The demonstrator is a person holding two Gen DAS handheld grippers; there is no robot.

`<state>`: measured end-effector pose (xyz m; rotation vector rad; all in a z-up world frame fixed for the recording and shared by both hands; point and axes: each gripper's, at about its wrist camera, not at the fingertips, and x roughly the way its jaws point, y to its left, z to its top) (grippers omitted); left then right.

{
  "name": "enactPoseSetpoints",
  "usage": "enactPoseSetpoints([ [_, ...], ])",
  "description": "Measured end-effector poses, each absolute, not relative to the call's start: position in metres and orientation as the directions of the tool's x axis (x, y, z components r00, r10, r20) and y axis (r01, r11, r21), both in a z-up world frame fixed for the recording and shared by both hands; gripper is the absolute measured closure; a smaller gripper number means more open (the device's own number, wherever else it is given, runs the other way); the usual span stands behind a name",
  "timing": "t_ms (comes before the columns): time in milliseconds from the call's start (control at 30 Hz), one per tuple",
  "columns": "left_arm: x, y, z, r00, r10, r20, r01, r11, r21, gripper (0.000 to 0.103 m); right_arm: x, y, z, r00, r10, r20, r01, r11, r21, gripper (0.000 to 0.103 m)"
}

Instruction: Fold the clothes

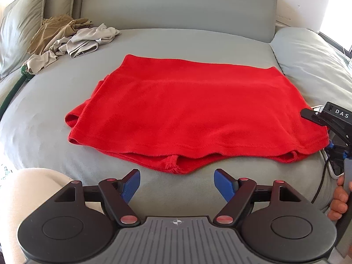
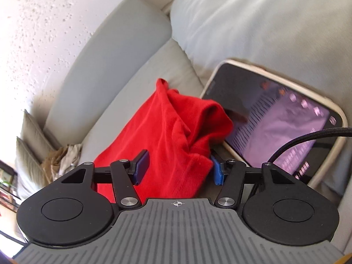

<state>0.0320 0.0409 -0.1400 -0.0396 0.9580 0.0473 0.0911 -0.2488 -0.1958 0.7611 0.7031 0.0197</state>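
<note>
A red garment [image 1: 187,114] lies folded flat on the grey sofa seat [image 1: 55,114]. My left gripper [image 1: 177,183] is open and empty, just in front of the garment's near hem. My right gripper [image 2: 178,169] is open at the garment's right edge, with red cloth [image 2: 173,136] bunched up between its blue fingers [image 2: 142,165]. The right gripper's body also shows in the left wrist view [image 1: 330,121] at the garment's right corner.
A heap of tan and grey clothes [image 1: 66,41] lies at the sofa's back left. A lit phone [image 2: 275,123] with a black cable [image 2: 308,138] leans against the right cushion [image 1: 312,57]. The backrest [image 1: 176,6] stands behind.
</note>
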Motion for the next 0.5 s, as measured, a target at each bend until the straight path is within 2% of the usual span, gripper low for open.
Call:
enactPoseSetpoints([
  [200, 0.032, 0.054, -0.142, 0.581, 0.014, -0.814, -0.087, 0.995, -0.045, 0.028, 0.110, -0.241, -0.197, 0.806, 0.197, -0.558, 0.218, 0.777, 0.590, 0.047],
  [267, 0.032, 0.061, -0.140, 0.587, 0.012, -0.809, -0.101, 0.993, -0.059, 0.028, 0.113, -0.246, -0.200, 0.800, 0.196, -0.567, 0.236, 0.766, 0.598, 0.069],
  [333, 0.032, 0.070, -0.138, 0.596, 0.006, -0.803, -0.114, 0.990, -0.077, 0.028, 0.114, -0.254, -0.202, 0.790, 0.204, -0.578, 0.249, 0.756, 0.606, 0.081],
  [433, 0.034, 0.085, -0.133, 0.610, 0.002, -0.793, -0.135, 0.986, -0.102, 0.028, 0.118, -0.252, -0.190, 0.776, 0.207, -0.596, 0.224, 0.793, 0.567, 0.088],
  [500, 0.035, 0.099, -0.128, 0.623, 0.009, -0.782, -0.162, 0.980, -0.117, 0.028, 0.123, -0.237, -0.171, 0.766, 0.157, -0.623, 0.194, 0.868, 0.457, 0.089],
])
